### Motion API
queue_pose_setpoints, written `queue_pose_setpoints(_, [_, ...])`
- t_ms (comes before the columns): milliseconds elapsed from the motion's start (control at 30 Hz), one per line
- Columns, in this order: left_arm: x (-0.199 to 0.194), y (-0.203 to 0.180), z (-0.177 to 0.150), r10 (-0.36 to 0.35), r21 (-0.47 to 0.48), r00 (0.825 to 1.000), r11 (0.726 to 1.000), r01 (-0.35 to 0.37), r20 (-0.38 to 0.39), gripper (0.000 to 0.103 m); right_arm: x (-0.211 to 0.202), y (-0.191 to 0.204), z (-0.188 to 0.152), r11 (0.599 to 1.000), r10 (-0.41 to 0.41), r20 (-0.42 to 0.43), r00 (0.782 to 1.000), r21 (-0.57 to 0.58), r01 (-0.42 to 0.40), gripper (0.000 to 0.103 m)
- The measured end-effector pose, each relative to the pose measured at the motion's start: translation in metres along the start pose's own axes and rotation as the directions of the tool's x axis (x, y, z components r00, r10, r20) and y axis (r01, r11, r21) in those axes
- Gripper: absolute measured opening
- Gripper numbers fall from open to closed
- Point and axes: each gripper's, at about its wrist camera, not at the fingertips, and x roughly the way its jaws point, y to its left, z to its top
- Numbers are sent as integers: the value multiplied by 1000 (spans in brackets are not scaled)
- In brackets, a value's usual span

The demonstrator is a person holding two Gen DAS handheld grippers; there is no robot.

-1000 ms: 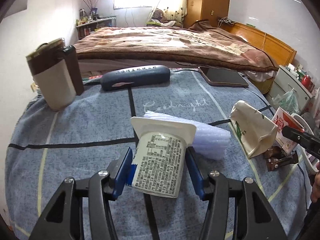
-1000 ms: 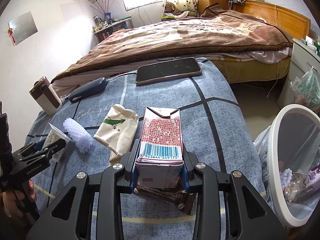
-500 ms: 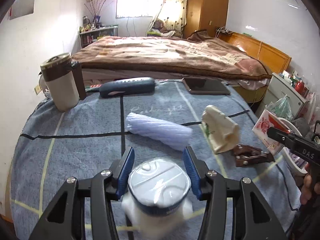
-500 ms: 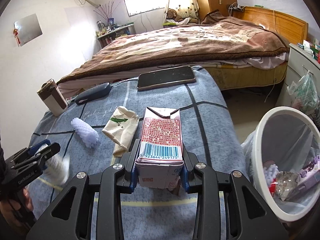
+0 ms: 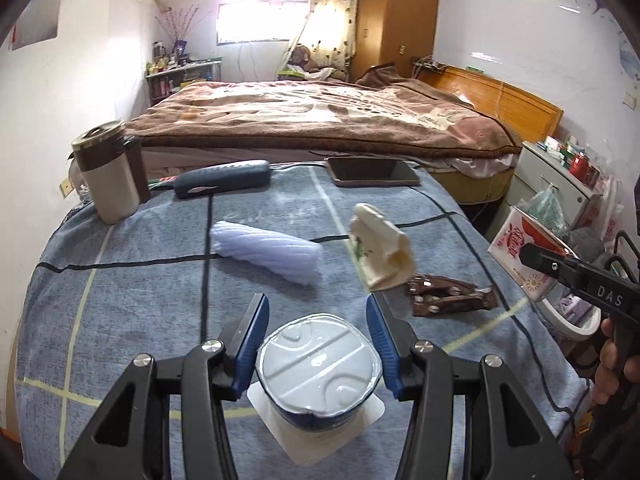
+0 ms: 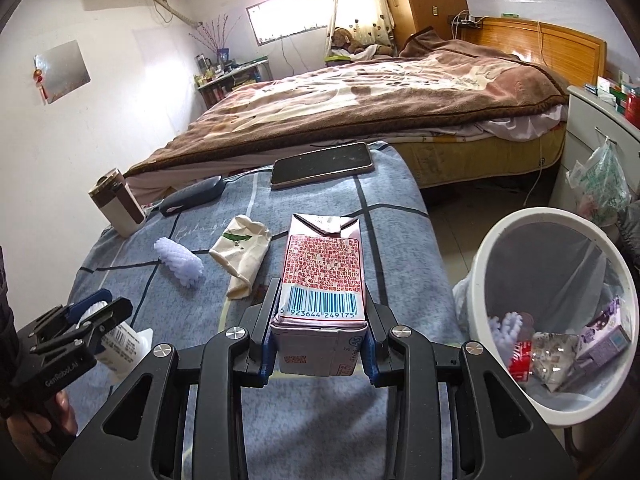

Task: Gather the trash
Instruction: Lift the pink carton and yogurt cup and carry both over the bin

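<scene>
My left gripper (image 5: pixel 316 340) is shut on a white yogurt cup (image 5: pixel 318 372) held upside down above the blue blanket (image 5: pixel 140 300); it also shows in the right wrist view (image 6: pixel 120 340). My right gripper (image 6: pixel 322 320) is shut on a pink milk carton (image 6: pixel 322 276), held beside the white trash bin (image 6: pixel 500 236) on the right, which holds several pieces of trash. On the blanket lie a white foam net sleeve (image 5: pixel 268 250), a crumpled cream paper bag (image 5: pixel 380 250) and a brown wrapper (image 5: pixel 448 298).
A phone (image 5: pixel 372 172), a dark glasses case (image 5: pixel 222 178) and a beige and brown mug (image 5: pixel 110 178) stand at the blanket's far side. A bed (image 6: pixel 380 96) lies behind. A white nightstand (image 6: pixel 600 136) with a hanging plastic bag stands right.
My left gripper lifted the yogurt cup off the blanket, pulled back and tipped it base up. My right gripper carried the milk carton toward the trash bin, uncovering the brown wrapper.
</scene>
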Motion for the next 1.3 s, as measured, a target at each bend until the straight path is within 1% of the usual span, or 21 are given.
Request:
queue_pose_setpoints(233, [-10,-38,5,-43,57,999,997,43,10,53,-17,-14,-2,1000,-6,23,1000,9,6,36])
queue_pose_setpoints(400, [-13,-65,11,-81,76,997,994,79,20,53,-32,-31,-1,999,-21,48,999,27,20,36])
queue_pose_setpoints(600, [-12,-106,19,-131,129,991,984,126,28,53,-48,-55,-1,998,-43,69,997,55,40,36])
queue_pose_setpoints(800, [-12,-148,26,-188,178,982,967,180,29,53,-61,-79,-2,995,-71,84,994,82,64,36])
queue_pose_setpoints(1000, [-6,-190,35,-249,216,968,947,239,19,53,-73,-105,-3,989,-106,97,990,114,95,36])
queue_pose_setpoints(1100, [-2,-210,39,-277,229,961,936,267,10,53,-78,-120,-4,985,-129,98,987,129,116,36])
queue_pose_setpoints(1200, [3,-228,43,-317,238,949,921,308,-1,53,-81,-133,-4,980,-153,92,984,142,139,36])
queue_pose_setpoints(1300, [10,-247,45,-327,255,945,913,319,-12,53,-81,-147,-5,974,-181,77,980,150,168,36])
